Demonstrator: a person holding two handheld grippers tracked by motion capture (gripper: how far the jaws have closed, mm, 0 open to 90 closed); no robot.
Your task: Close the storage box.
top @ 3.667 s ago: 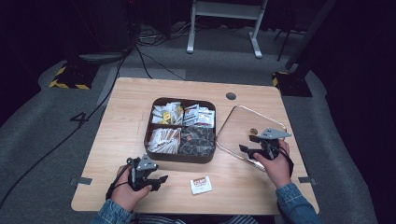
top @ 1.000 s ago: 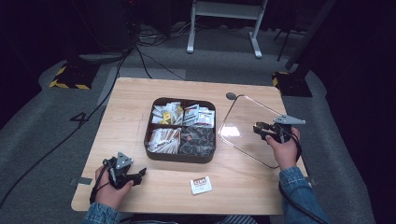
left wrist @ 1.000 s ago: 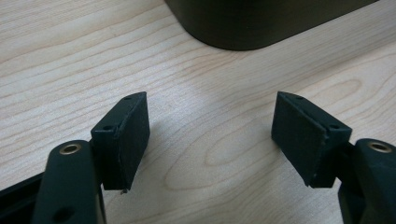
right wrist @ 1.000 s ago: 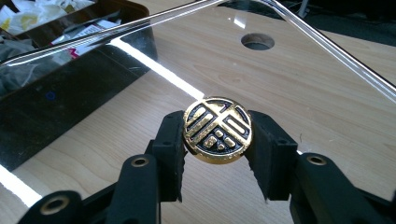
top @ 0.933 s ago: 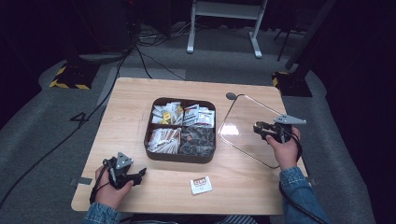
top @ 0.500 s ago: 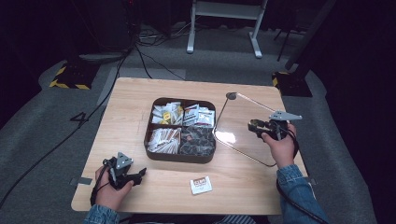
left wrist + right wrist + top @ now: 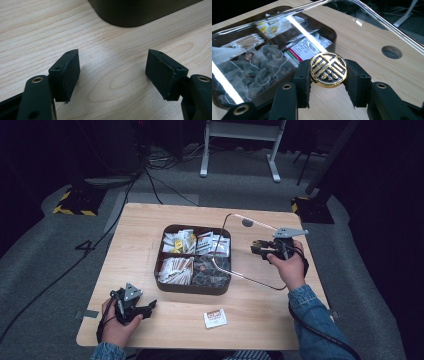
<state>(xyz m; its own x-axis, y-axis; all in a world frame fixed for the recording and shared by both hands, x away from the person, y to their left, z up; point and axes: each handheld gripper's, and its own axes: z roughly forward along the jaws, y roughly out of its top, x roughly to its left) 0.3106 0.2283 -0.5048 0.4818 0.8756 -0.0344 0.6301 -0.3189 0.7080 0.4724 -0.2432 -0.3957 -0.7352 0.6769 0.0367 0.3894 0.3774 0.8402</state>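
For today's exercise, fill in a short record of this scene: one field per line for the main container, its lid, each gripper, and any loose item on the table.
container: dark compartment box on the wooden table, holding tea bags and packets
lid: clear lid, tilted, its near-left corner over the box
lid knob: gold knob with a dark pattern
right gripper: shut on the gold knob, holding the lid up
left gripper: open, nothing between the jaws, low over the table near the box
loose item: small packet in front of the box

My wooden desk (image 7: 150,230): a dark compartmented box (image 7: 194,288) sits at its middle, a small sachet (image 7: 215,318) lies near the front edge, a round hole (image 7: 247,222) near the far edge.
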